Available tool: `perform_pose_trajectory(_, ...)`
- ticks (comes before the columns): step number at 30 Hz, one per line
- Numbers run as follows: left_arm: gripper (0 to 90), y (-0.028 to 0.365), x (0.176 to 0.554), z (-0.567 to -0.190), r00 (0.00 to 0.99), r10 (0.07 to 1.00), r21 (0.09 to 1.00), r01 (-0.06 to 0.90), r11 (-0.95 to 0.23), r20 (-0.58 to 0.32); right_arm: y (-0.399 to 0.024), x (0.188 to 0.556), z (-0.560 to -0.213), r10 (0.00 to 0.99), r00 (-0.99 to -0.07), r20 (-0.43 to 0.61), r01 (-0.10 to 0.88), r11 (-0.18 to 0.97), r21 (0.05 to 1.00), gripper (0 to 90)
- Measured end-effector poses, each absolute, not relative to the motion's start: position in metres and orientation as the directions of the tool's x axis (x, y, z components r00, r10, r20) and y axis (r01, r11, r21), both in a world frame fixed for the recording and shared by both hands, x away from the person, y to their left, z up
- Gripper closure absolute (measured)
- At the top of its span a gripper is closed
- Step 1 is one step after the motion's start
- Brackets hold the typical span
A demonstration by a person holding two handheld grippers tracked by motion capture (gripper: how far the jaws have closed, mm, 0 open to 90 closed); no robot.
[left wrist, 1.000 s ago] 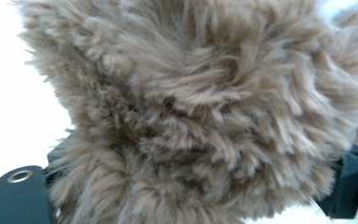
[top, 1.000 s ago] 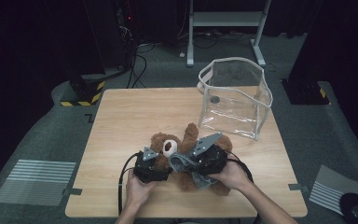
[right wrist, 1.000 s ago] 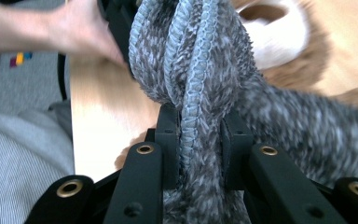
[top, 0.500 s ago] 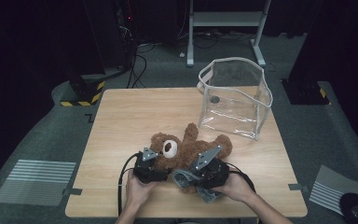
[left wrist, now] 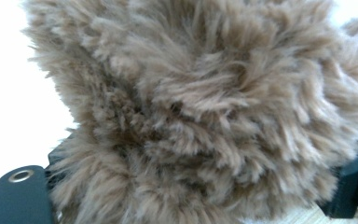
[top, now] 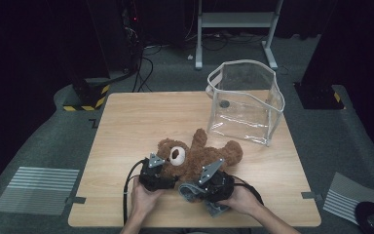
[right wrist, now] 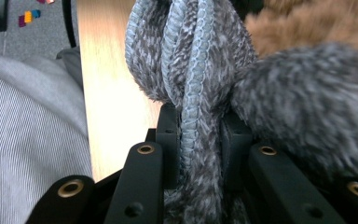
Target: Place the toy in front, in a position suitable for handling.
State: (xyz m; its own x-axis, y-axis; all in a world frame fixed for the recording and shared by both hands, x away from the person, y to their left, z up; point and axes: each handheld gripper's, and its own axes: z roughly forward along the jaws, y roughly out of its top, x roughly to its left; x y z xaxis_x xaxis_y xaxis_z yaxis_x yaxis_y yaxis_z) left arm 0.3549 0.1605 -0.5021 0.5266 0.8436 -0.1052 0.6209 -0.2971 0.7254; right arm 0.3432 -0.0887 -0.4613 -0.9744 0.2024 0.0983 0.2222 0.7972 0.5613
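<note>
Lowered since a second ago, the right claw (top: 195, 187) now sits near the desk (top: 126, 122) — clenched on a grey knitted cloth (right wrist: 193, 70). The left claw (top: 168, 175) grasps the teddy bear (top: 197, 158), lying near-centre, well apart from the clear bag (top: 246, 100).

No lettering, label, brand or number can be read on anything here. The only sign-like marking is the yellow-and-black hazard striping (top: 99, 95) on the dark stand base on the floor, far left of the pale wooden table (top: 141, 117), and it carries no words.
</note>
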Motion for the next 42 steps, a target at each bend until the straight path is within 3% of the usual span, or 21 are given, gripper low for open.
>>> perform_pose_trajectory(12, 13.8, 0.159, 0.356, -0.501, 0.529, 0.843, 0.725, 0.618, -0.304, -0.097, -0.073, 0.346, -0.436, 0.215, -0.975, 0.054, 0.199, 0.74, 0.642, 73.8)
perform_pose_trajectory(21, 14.2, 0.161, 0.356, -0.502, 0.53, 0.842, 0.721, 0.621, -0.307, -0.098, -0.056, 0.346, -0.456, 0.219, -0.975, 0.039, 0.201, 0.796, 0.571, 73.9)
perform_pose_trajectory(28, 14.3, 0.163, 0.357, -0.502, 0.527, 0.842, 0.724, 0.625, -0.293, -0.114, -0.08, 0.338, -0.464, 0.21, -0.975, 0.068, 0.213, 0.811, 0.545, 73.9)
perform_pose_trajectory(37, 14.3, 0.162, 0.358, -0.501, 0.529, 0.841, 0.723, 0.624, -0.296, -0.113, -0.074, 0.337, -0.439, 0.232, -0.972, 0.03, 0.198, 0.748, 0.633, 73.8)
perform_pose_trajectory(42, 14.5, 0.163, 0.357, -0.501, 0.532, 0.84, 0.72, 0.624, -0.302, -0.109, -0.054, 0.34, -0.45, 0.213, -0.977, 0.005, 0.176, 0.795, 0.581, 73.7)
